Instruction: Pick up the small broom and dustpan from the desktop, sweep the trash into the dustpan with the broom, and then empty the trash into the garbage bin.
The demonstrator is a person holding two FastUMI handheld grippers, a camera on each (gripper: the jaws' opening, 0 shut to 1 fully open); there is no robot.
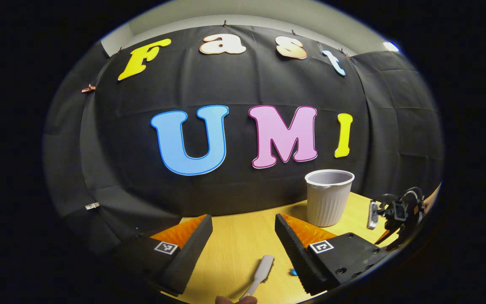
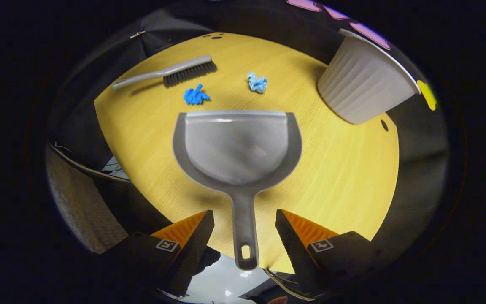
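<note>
In the right gripper view the grey dustpan (image 2: 236, 145) lies flat on the yellow desktop (image 2: 344, 169). Its handle (image 2: 243, 230) runs back between the fingers of my right gripper (image 2: 243, 216), which is open and not pressing on it. Beyond the pan's lip lie a dark blue paper wad (image 2: 195, 96) and a pale blue wad (image 2: 257, 82). The small grey broom (image 2: 171, 74) rests at the far left. In the left gripper view my left gripper (image 1: 243, 221) is open above the broom's pale handle (image 1: 261, 272). The white ribbed bin (image 1: 329, 198) stands upright ahead on the right.
The bin (image 2: 363, 82) stands at the desk's far right corner in the right gripper view. The right gripper (image 1: 399, 211) shows at the far right of the left gripper view, beside the bin. A fingertip (image 1: 236, 299) peeks in at the bottom edge. The desk's near edge drops off behind the dustpan handle.
</note>
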